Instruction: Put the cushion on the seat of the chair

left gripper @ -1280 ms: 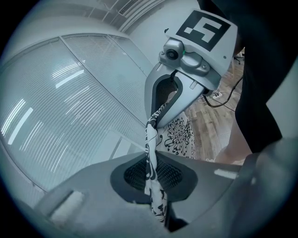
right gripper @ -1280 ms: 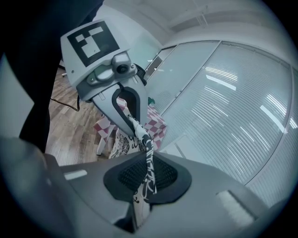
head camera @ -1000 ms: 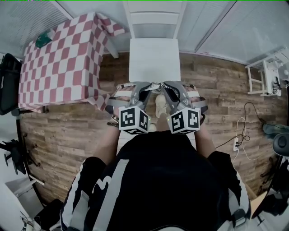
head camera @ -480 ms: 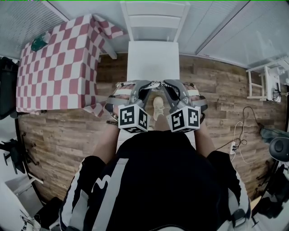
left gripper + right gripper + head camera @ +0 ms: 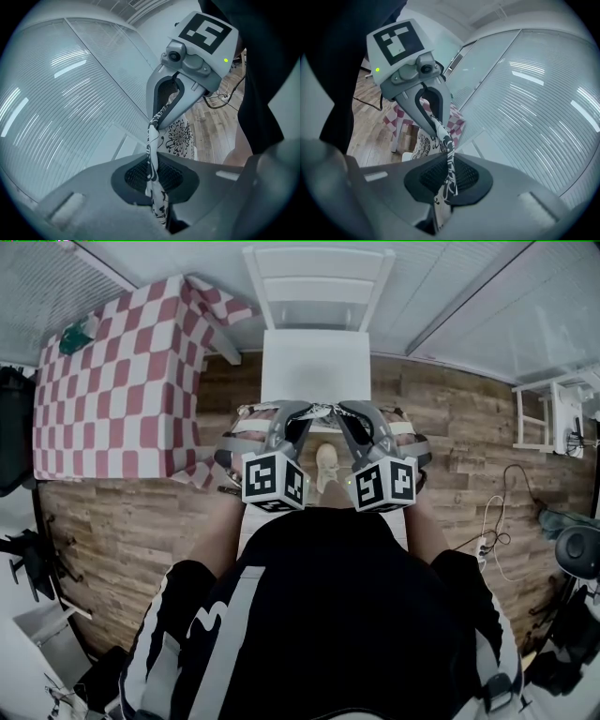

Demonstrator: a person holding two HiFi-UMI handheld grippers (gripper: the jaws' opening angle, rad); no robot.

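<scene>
Two grippers, left gripper (image 5: pixel 154 187) and right gripper (image 5: pixel 446 180), clenched on cushion (image 5: pixel 182 138) edge; cushion hung near chair seat (image 5: pixel 314 367), not on it. Carry step; next needed advance over seat, lowering, release.

The flat white seat (image 5: pixel 317 367) of the white wooden chair (image 5: pixel 319 287) ahead of me lies bare and open from my side; its slatted back closes the far edge. A table under red-and-white checked cloth (image 5: pixel 112 390) crowds its left; brown plank floor (image 5: pixel 450 418) lies open on the right.
</scene>
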